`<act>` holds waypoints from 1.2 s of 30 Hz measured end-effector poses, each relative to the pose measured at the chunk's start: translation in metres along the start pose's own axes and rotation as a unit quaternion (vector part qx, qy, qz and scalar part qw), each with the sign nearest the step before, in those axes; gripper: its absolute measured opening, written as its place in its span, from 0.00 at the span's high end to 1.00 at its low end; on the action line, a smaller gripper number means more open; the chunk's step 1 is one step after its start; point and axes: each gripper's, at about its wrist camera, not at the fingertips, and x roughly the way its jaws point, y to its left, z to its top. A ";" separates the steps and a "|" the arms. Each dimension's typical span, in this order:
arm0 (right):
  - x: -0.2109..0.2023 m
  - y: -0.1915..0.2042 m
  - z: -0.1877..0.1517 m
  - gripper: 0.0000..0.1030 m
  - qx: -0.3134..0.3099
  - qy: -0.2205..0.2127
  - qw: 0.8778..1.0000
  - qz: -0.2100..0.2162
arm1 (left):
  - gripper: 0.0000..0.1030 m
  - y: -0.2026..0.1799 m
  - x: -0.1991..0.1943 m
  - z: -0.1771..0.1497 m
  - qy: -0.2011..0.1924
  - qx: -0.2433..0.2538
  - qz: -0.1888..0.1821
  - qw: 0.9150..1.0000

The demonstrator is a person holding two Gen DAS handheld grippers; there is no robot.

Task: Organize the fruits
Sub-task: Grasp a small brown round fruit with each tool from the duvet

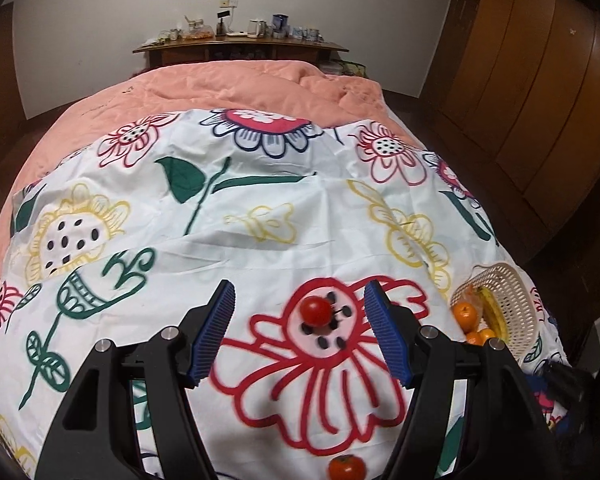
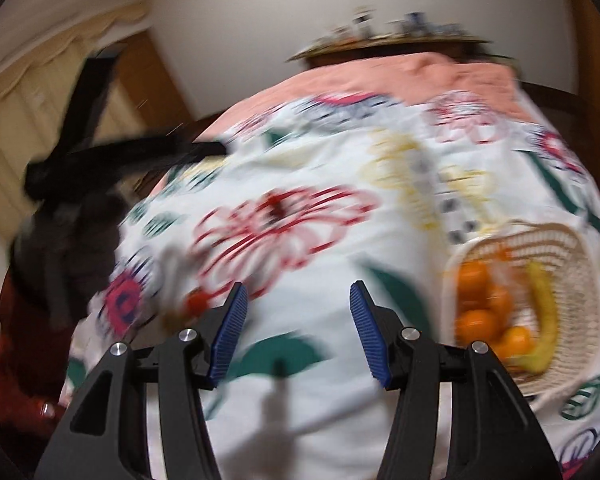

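low in the centre of the left wrist view, a red tomato (image 1: 315, 311) lies on the flowered cloth (image 1: 236, 240), between and just beyond the left gripper (image 1: 300, 307), whose jaws stand apart on nothing. it is round, with no long axis; its stem end cannot be made out. a second tomato (image 1: 346, 467) sits at the bottom edge. judged step: approach for pickup. next move calls for lowering and closing on it, then carrying it to the basket (image 1: 512, 304) at the right, tipped on its side, its opening toward the lower left. right gripper (image 2: 298, 308): jaws apart, empty, view blurred.
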 end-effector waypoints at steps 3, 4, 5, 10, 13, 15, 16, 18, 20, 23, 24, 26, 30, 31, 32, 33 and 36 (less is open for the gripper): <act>0.011 0.032 -0.008 0.47 -0.042 0.029 0.998 0.036 | 0.33 0.012 -0.005 -0.007 -0.001 -0.010 0.000 1.000; 0.014 0.042 -0.011 0.47 -0.055 0.038 0.997 0.045 | 0.33 0.015 -0.007 -0.009 -0.002 -0.012 0.000 1.000; 0.017 0.051 -0.014 0.47 -0.070 0.045 0.995 0.050 | 0.33 0.018 -0.008 -0.011 -0.002 -0.014 -0.001 1.000; 0.027 0.083 -0.026 0.52 -0.128 0.070 0.987 0.061 | 0.33 0.030 -0.016 -0.024 -0.003 -0.024 -0.003 1.000; 0.034 0.088 -0.029 0.57 -0.136 0.084 0.986 0.056 | 0.33 0.034 -0.021 -0.033 -0.003 -0.025 -0.006 1.000; 0.040 0.087 -0.030 0.57 -0.134 0.090 0.986 0.050 | 0.33 0.035 -0.024 -0.039 -0.003 -0.024 -0.008 1.000; 0.042 0.086 -0.030 0.58 -0.133 0.093 0.986 0.048 | 0.33 0.035 -0.025 -0.042 -0.002 -0.024 -0.008 1.000; 0.046 0.086 -0.031 0.59 -0.133 0.098 0.985 0.044 | 0.33 0.037 -0.028 -0.048 -0.001 -0.024 -0.008 1.000; 0.050 0.086 -0.032 0.60 -0.133 0.103 0.985 0.039 | 0.33 0.038 -0.031 -0.054 0.001 -0.025 -0.009 1.000; 0.055 0.085 -0.033 0.63 -0.132 0.108 0.985 0.033 | 0.33 0.039 -0.033 -0.066 0.007 -0.027 -0.012 1.000; 0.056 0.085 -0.033 0.63 -0.132 0.108 0.985 0.031 | 0.33 0.040 -0.033 -0.069 0.008 -0.028 -0.013 0.999; 0.058 0.084 -0.033 0.67 -0.132 0.109 0.985 0.027 | 0.33 0.040 -0.034 -0.076 0.013 -0.027 -0.014 0.999; 0.057 0.086 -0.033 0.71 -0.135 0.106 0.985 0.025 | 0.33 0.040 -0.037 -0.087 0.017 -0.021 -0.010 1.000; 0.056 0.086 -0.033 0.71 -0.136 0.104 0.985 0.024 | 0.33 0.039 -0.039 -0.090 0.016 -0.017 -0.004 1.000; 0.054 0.086 -0.033 0.71 -0.137 0.101 0.985 0.021 | 0.33 0.039 -0.041 -0.092 0.014 -0.012 0.000 1.000; 0.052 0.086 -0.033 0.71 -0.136 0.098 0.986 0.020 | 0.33 0.037 -0.044 -0.096 0.013 -0.004 0.004 1.000; 0.042 0.081 -0.030 0.71 -0.128 0.083 0.988 0.012 | 0.33 0.029 -0.050 -0.108 0.015 0.024 -0.001 1.000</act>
